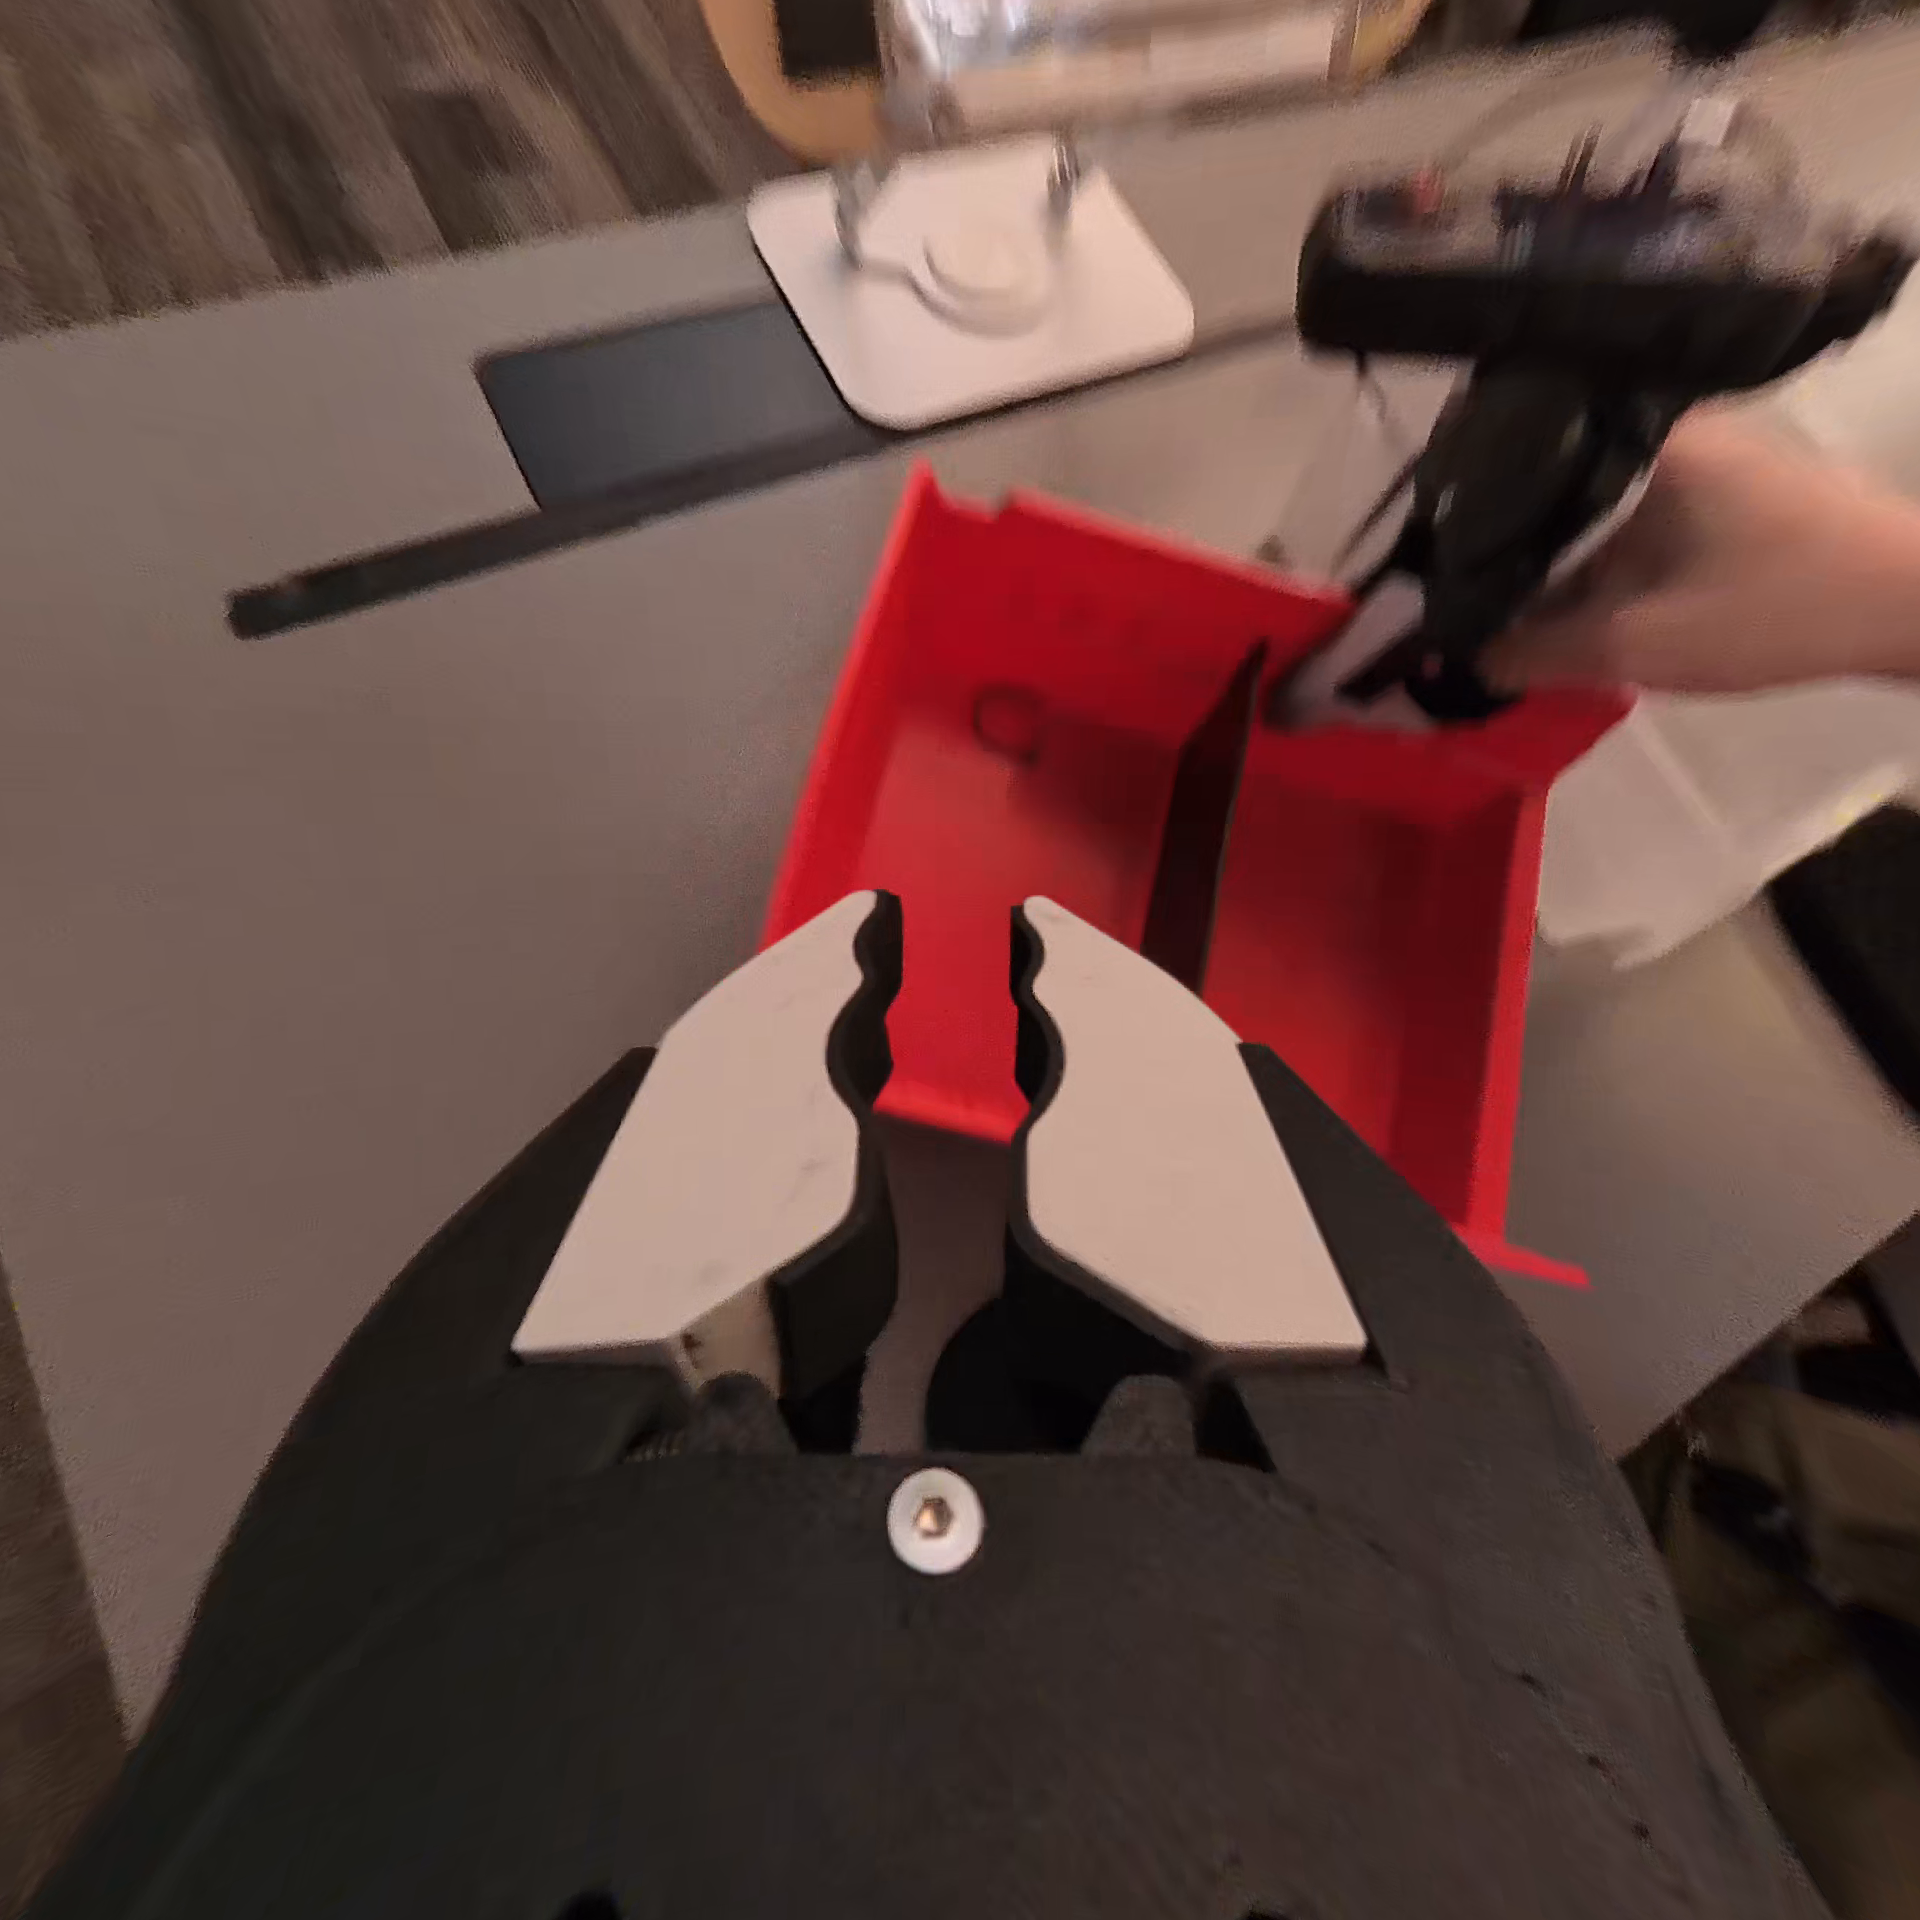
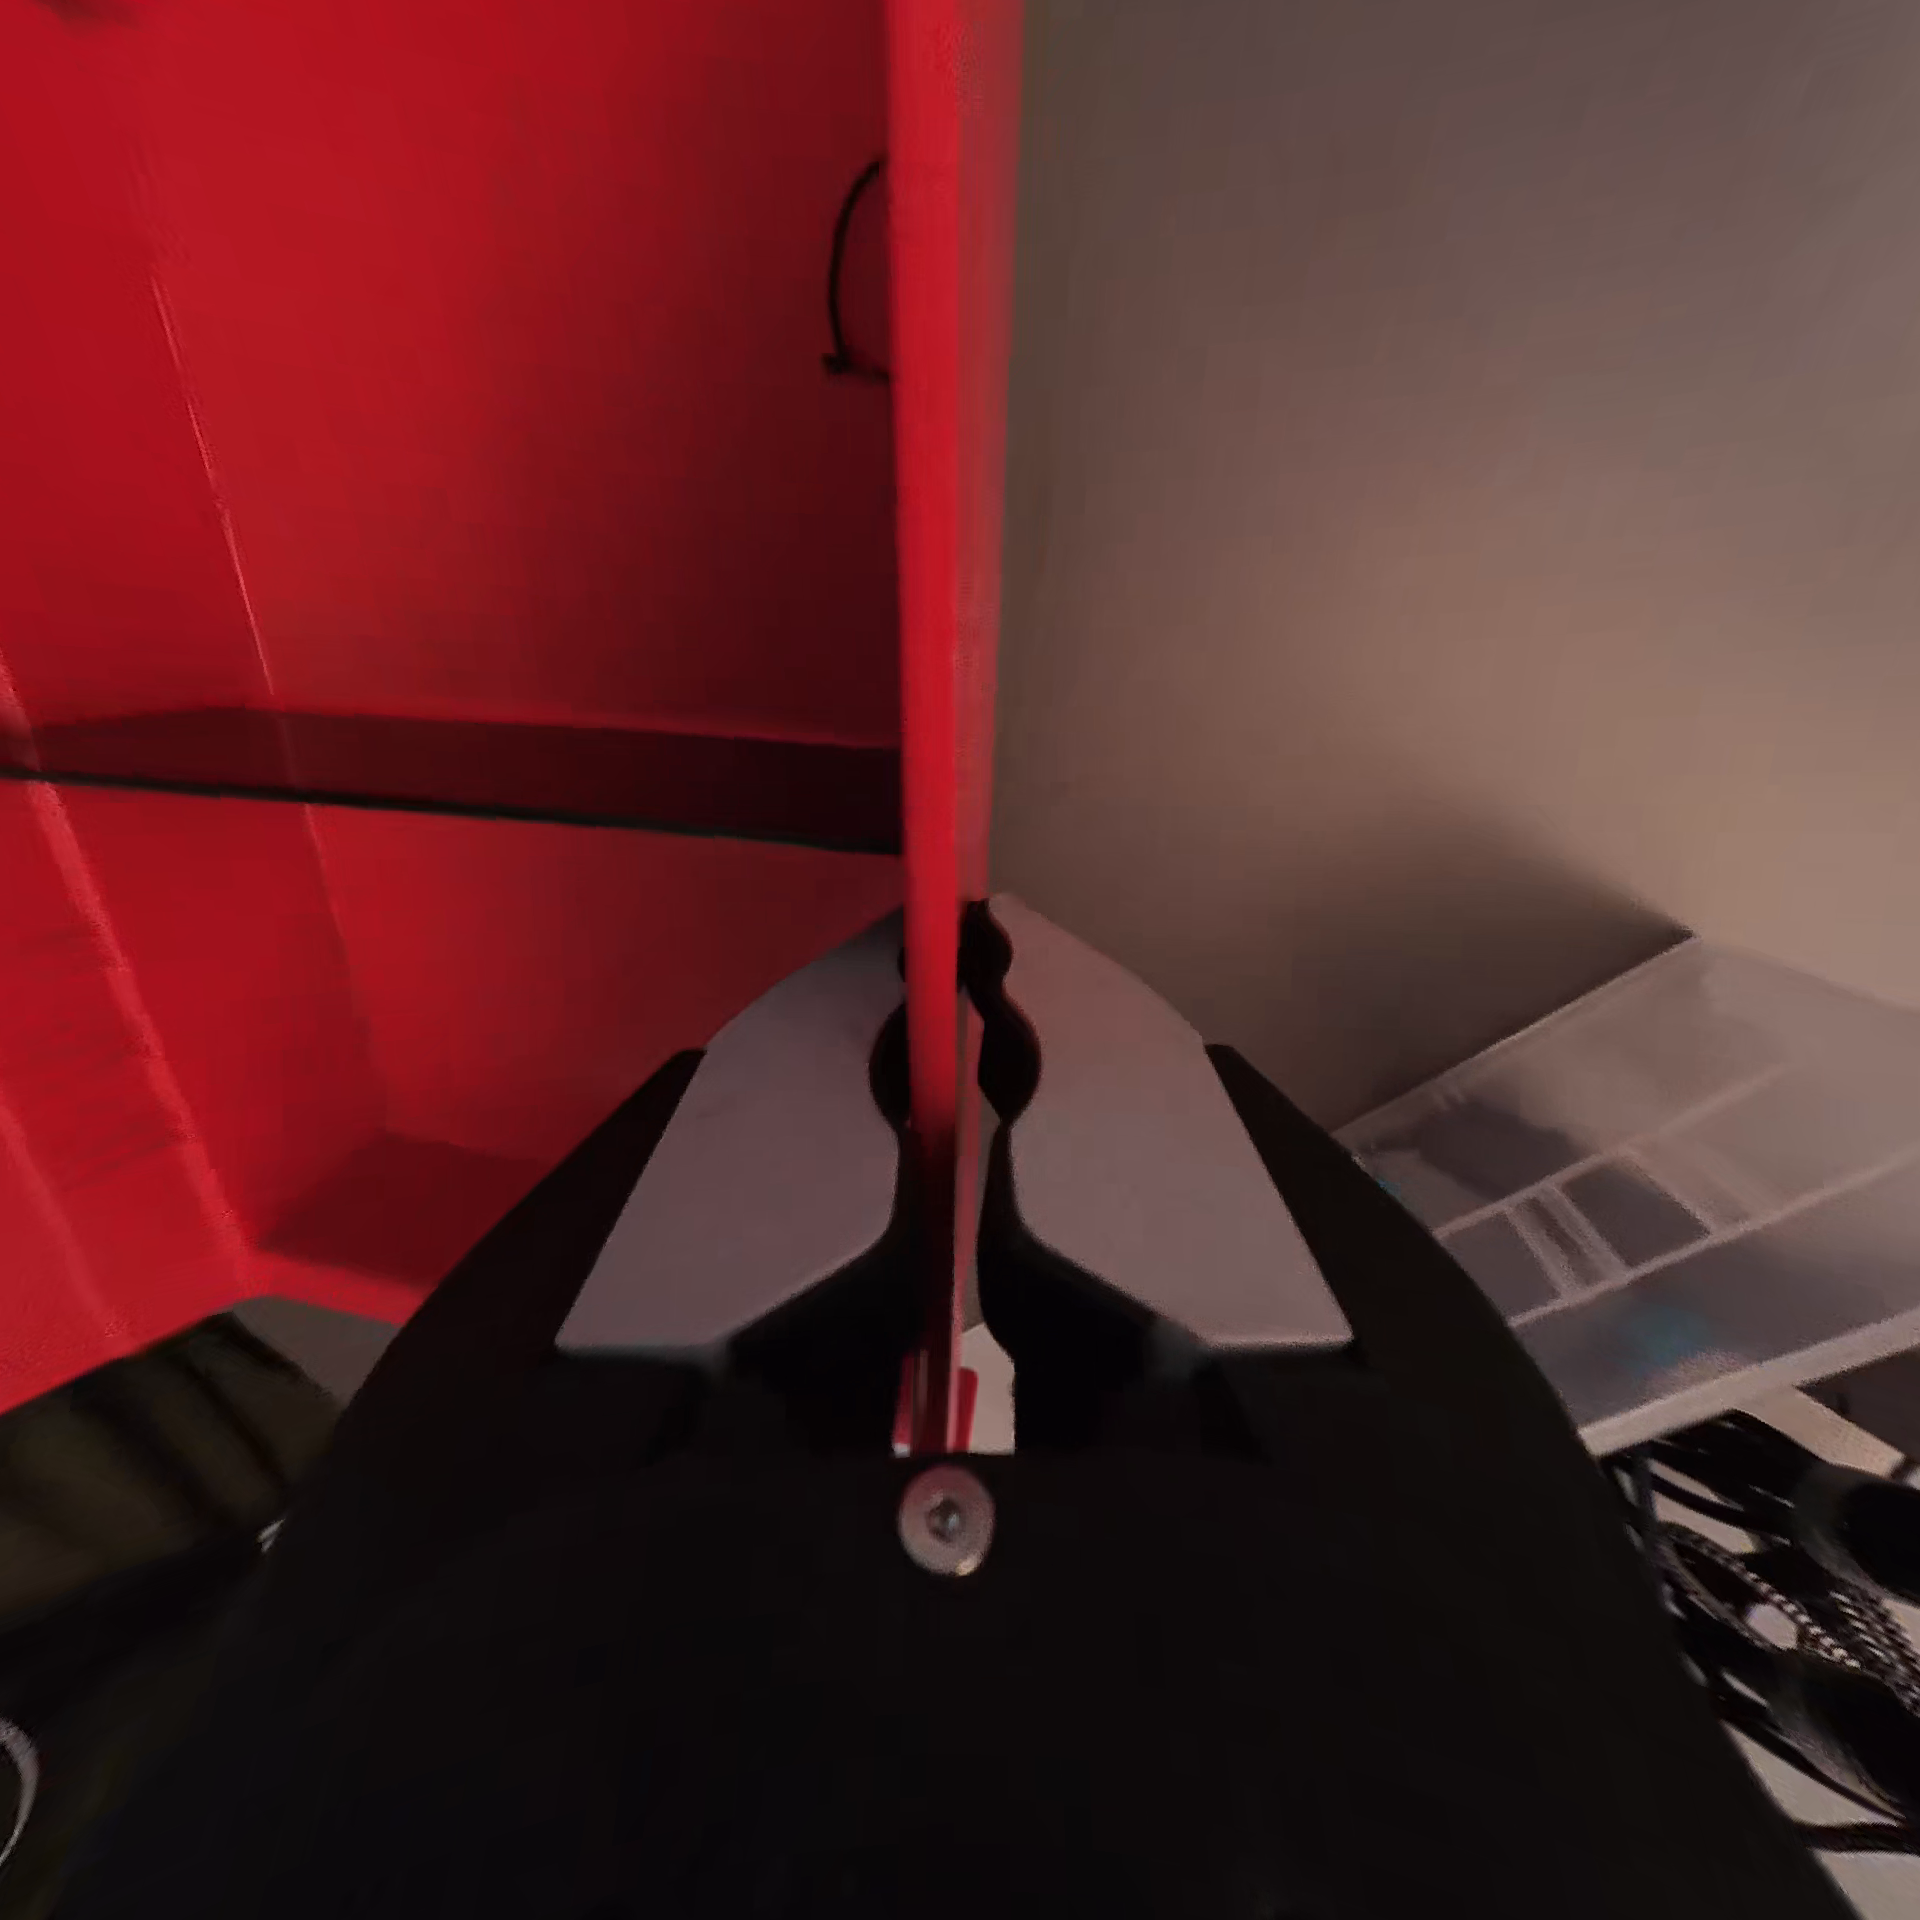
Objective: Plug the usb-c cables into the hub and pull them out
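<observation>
Clamping the red bin's (image 2: 468,416) wall, the right gripper (image 2: 940,935) moved it on the table (image 1: 364,831) while the left gripper (image 1: 956,925) hovered narrowly parted, empty; hub and cables unseen, likely needing locating next.

Matt red plastic bin (image 1: 1351,935), smooth grey tabletop (image 1: 364,831), rough black tool body (image 1: 935,1714)

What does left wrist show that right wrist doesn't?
Left wrist only: the whole red bin on the table, its black divider, the open left gripper, a hand holding the right gripper at the bin's far wall. Right wrist only: that gripper shut on the wall, a grey tray, black cables. Both: bin, divider. No hub in either.
</observation>
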### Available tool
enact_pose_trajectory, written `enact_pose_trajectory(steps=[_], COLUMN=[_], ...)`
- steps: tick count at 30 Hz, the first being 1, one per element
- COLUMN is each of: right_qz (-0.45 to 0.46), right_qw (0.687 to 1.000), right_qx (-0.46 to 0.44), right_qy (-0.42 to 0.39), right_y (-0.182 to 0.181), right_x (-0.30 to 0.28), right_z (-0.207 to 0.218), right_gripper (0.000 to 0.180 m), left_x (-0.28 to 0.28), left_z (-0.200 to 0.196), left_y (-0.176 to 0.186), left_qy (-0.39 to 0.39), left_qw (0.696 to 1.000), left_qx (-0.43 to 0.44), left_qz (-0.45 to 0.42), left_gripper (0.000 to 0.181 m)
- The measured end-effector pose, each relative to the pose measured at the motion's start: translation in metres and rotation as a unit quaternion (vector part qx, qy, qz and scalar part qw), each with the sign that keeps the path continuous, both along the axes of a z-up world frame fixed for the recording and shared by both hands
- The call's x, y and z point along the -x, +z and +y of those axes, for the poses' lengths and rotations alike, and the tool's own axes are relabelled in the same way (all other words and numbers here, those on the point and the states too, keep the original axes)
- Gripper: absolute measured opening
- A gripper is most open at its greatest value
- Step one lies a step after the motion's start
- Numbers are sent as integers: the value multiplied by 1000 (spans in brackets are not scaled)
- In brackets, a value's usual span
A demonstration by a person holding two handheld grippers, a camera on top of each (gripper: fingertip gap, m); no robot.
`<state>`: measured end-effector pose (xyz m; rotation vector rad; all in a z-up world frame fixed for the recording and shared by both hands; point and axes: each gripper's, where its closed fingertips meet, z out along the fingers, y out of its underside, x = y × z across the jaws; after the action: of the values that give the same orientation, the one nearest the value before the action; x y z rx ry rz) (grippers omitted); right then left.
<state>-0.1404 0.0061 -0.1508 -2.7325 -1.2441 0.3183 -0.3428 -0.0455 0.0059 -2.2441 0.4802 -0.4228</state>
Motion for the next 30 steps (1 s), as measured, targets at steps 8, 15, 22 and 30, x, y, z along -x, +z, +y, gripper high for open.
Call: enact_pose_trajectory(steps=[8,15,22,30], right_qz=[18,100,102,122], right_qw=[998,991,932,862], right_qx=[57,-27,-117,-64], right_qy=[33,-83,-326,-489], right_y=[60,216,280,181], right_x=[5,-102,-344,-514], right_z=[-17,21,23,-45], right_gripper=[5,5,5,5], left_x=[55,34,-165,-308], left_z=[-28,-32,-1,12], left_y=[140,140,40,-86], left_qy=[154,118,-145,-180], left_qw=[905,907,965,968], left_qx=[-293,-268,0,114], left_qz=[-267,-301,-218,-134], left_gripper=[36,62,82,87])
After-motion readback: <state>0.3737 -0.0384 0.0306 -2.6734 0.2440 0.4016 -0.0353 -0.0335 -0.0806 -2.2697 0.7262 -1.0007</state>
